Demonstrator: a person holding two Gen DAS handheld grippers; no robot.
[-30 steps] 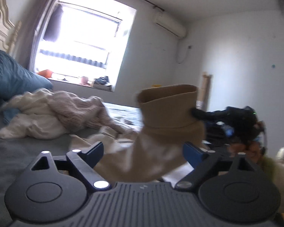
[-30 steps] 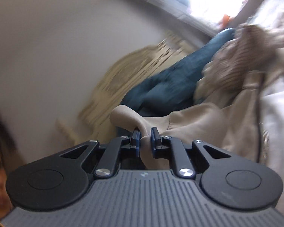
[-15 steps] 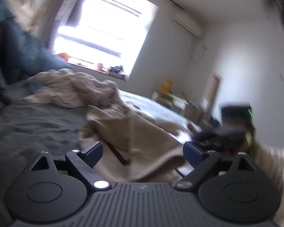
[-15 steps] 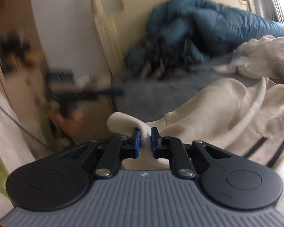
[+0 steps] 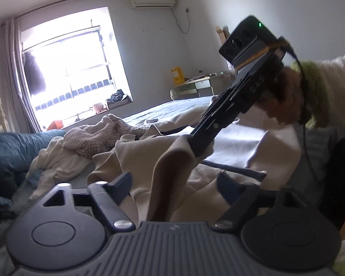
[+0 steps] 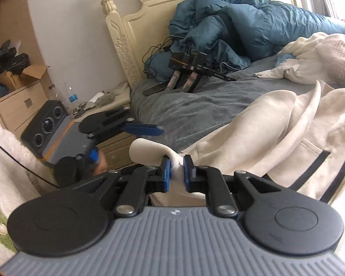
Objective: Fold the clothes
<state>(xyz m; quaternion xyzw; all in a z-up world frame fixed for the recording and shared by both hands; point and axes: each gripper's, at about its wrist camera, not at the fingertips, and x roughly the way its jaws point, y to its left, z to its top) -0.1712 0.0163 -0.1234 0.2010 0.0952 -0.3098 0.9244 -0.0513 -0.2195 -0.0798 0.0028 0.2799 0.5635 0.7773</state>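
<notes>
The right gripper (image 6: 176, 172) is nearly closed, its blue pads pinching a fold of the cream hoodie (image 6: 287, 133), the cuff curling over just to the left of the fingers. The left gripper (image 5: 174, 181) stands wide with its jaws closing; a raised strip of the same hoodie runs up between the fingers from the base, and the pads do not press on it. In the left wrist view the right gripper (image 5: 201, 148) comes in from the upper right, held by a hand (image 5: 287, 96) in a fluffy white sleeve (image 5: 328, 85), and lifts that strip of cloth just ahead of the left fingers. The rest of the hoodie lies spread on the grey bed cover (image 6: 195, 108) ahead and to the right of both tools, a dark zip line running along it. Farther off, to the left in the left view, a heap of white and pinkish knit clothes (image 5: 89, 138) lies on the bed, with a blue duvet (image 6: 241, 23) bunched beyond it against the cream headboard (image 6: 126, 34). Another gripper set (image 6: 188, 69) stands on the cover near the duvet; the white lettering on its arm is too small to read. A yellow container (image 5: 177, 76) sits on a far desk, its label unreadable.
</notes>
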